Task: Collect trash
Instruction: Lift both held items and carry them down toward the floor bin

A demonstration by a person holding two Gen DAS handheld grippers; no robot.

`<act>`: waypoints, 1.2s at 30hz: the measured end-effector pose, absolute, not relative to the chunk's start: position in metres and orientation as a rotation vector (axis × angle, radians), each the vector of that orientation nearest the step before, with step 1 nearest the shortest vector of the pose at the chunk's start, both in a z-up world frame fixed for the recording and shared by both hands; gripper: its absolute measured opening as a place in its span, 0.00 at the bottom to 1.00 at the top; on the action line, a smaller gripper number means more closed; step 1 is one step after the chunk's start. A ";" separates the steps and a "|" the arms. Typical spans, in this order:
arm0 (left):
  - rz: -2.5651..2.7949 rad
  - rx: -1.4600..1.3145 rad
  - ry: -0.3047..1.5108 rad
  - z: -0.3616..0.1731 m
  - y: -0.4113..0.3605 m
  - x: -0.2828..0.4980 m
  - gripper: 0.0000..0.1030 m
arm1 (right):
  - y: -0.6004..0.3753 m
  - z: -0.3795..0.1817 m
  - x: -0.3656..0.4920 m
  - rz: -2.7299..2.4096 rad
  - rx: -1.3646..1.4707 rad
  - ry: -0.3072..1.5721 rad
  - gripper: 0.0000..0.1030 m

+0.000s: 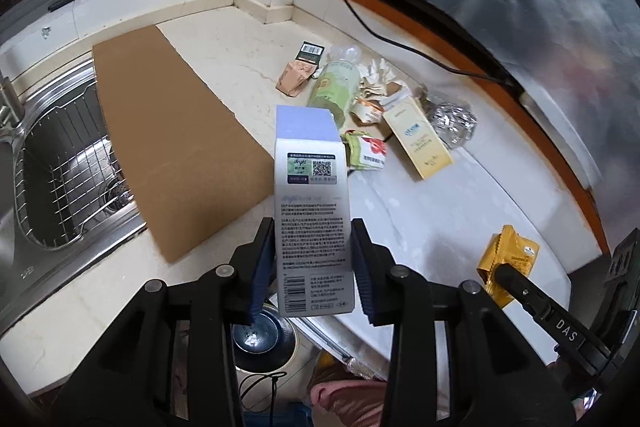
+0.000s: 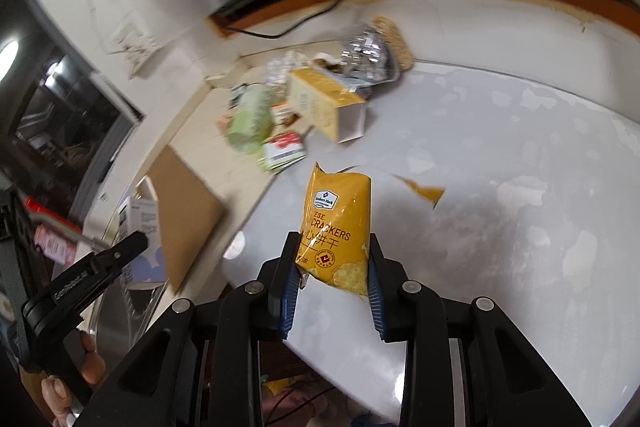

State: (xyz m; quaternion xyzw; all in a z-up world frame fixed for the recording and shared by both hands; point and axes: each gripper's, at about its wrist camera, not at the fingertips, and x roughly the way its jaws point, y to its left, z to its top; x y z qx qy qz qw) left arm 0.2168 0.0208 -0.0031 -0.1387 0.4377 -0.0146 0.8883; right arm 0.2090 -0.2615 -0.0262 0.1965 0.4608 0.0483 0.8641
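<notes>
1. Left wrist view: left gripper has its jaws narrowed onto a tall white-and-lilac carton, pads pressing both long sides. The carton stands upright between the jaws, lifted clear of the table.
2. Landmark is the trash pile at the back of the table: green bottle, yellow box, crumpled foil, small torn cartons. The carton sits nearer the camera than the pile, just left of it.
3. Left of the pile a brown cardboard sheet lies flat; beyond that the sink with its wire rack.
4. Right of the pile, low in the frame, the right gripper shows only as one black finger against a yellow cracker packet; the rest is cut off.
5. The carton's lower end hides what lies under the jaws.
6. Right wrist view: right gripper jaws pinched narrow on the cracker packet, which stands up between the pads, top torn.
7. The pile is behind the packet, motion-blurred, labels unreadable.
8. Far left of the pile, the left gripper and its carton are partly hidden; fingers of a hand show at the edge.
</notes>
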 end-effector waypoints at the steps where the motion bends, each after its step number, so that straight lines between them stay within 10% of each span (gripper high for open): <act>1: -0.036 -0.287 0.904 -0.001 0.021 0.209 0.32 | -0.255 -0.022 0.201 0.111 0.403 0.959 0.29; 16: -0.027 -0.292 0.888 -0.013 0.046 0.108 0.32 | -0.173 -0.006 0.098 0.232 0.219 0.931 0.29; 36: -0.114 -0.110 1.020 -0.143 0.030 0.009 0.32 | -0.098 -0.133 0.005 0.293 -0.046 1.065 0.29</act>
